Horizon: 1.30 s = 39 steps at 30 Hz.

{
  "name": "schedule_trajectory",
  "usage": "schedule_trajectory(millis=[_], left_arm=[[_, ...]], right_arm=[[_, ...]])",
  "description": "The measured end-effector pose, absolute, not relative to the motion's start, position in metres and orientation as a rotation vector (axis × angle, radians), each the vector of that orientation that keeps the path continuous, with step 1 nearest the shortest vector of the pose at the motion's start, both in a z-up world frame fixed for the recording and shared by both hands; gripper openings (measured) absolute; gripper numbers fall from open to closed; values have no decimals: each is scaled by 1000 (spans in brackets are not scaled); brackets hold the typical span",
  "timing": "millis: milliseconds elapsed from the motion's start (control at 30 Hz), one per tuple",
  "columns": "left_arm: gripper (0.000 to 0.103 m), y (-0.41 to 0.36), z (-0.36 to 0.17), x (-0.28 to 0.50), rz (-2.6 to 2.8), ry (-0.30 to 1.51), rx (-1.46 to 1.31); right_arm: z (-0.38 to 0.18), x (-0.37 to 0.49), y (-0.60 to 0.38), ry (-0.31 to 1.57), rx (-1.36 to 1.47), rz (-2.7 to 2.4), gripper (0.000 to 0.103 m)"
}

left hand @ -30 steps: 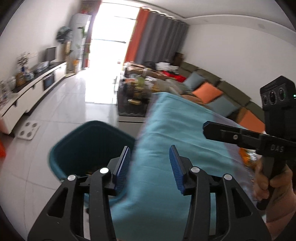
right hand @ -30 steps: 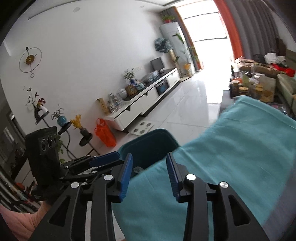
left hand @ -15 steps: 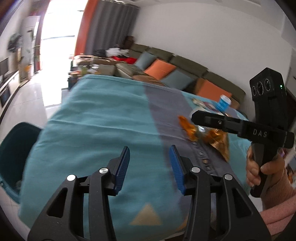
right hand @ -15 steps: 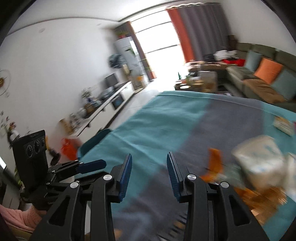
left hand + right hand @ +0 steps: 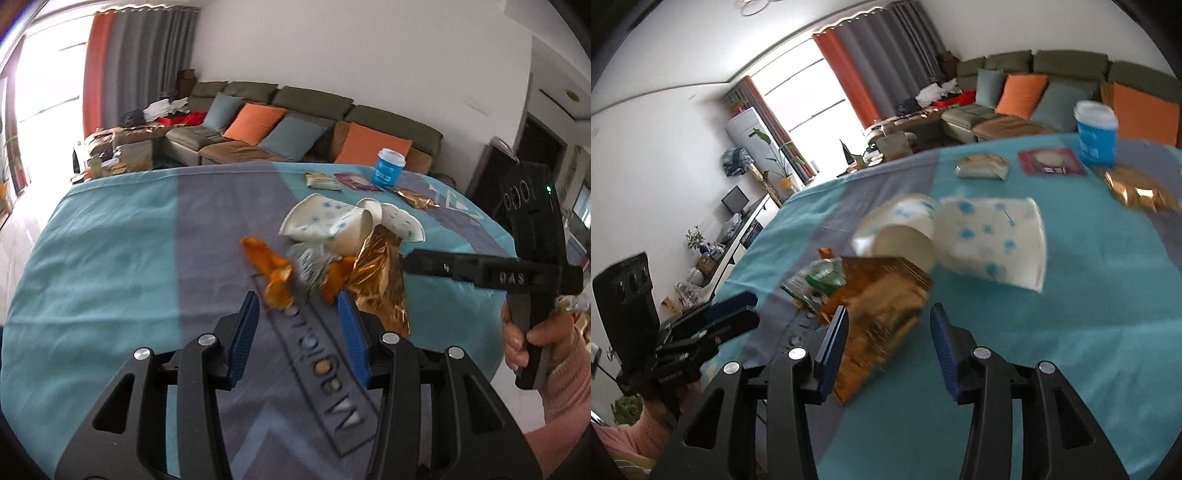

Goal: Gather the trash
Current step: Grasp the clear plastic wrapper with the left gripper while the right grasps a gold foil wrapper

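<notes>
L gripper (image 5: 297, 325) fingers spread, empty, orange wrapper (image 5: 269, 269) at its 12. R gripper (image 5: 888, 339) fingers spread w/ gold bag (image 5: 882, 310) between, not clamped; crushed cups (image 5: 960, 236) at 12 on bench (image 5: 1089, 332).

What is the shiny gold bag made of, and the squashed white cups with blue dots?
The gold bag looks like thin metallic foil film: it is mirror-shiny and creased. The white cups look like matte paper, since they are crushed flat with soft folds; a thin coating cannot be ruled out.

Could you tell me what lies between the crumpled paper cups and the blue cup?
Only bare tablecloth between the paper cups and the blue cup, clearest in the right wrist view.
</notes>
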<state>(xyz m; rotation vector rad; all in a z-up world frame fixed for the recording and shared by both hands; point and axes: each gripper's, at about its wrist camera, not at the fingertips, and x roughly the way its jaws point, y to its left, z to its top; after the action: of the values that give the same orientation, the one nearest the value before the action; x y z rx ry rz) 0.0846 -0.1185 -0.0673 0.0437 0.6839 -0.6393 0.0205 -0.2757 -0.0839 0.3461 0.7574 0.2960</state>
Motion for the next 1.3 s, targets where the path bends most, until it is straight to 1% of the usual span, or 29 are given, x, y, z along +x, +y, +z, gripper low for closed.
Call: schedule_trajectory(millis=[233,333,367,400,433,467,533,567,600,633,733,1000,1300], left_arm=[[39,-140,-68,108,-652,709,72],[30,-146,-72,116,-654,730,79],[25,-148,-74,120,-651,745,80],[19,-150,-76,122,-653,755,79],[17,-150,-77,124,-659,763,75],[17,-150,-78,125,-662,765,70],[16,-148,-78,125,-669,763,64],[15,-148,-78,126,-670,761,62],[15,-147,-78,126,-673,761,56],[15,-145,-79,126,-678,761,46],[12,-139,-76,123,-687,751,23],[12,-112,-61,107,-702,709,-34],[12,-80,-45,92,-685,665,-98]], right_arm=[[-98,25,-280,785,428,355,52],[-102,30,-274,795,456,385,52],[-103,30,-273,798,460,390,52],[-104,29,-273,800,462,396,47],[-104,29,-272,799,466,404,37],[-105,27,-273,793,472,411,34],[-104,25,-275,789,465,411,22],[-103,24,-276,789,461,410,19],[-103,22,-277,786,457,409,14],[-102,20,-277,782,449,410,7],[-97,14,-277,759,434,414,4],[-81,8,-279,699,406,434,2],[-60,7,-281,646,391,432,1]])
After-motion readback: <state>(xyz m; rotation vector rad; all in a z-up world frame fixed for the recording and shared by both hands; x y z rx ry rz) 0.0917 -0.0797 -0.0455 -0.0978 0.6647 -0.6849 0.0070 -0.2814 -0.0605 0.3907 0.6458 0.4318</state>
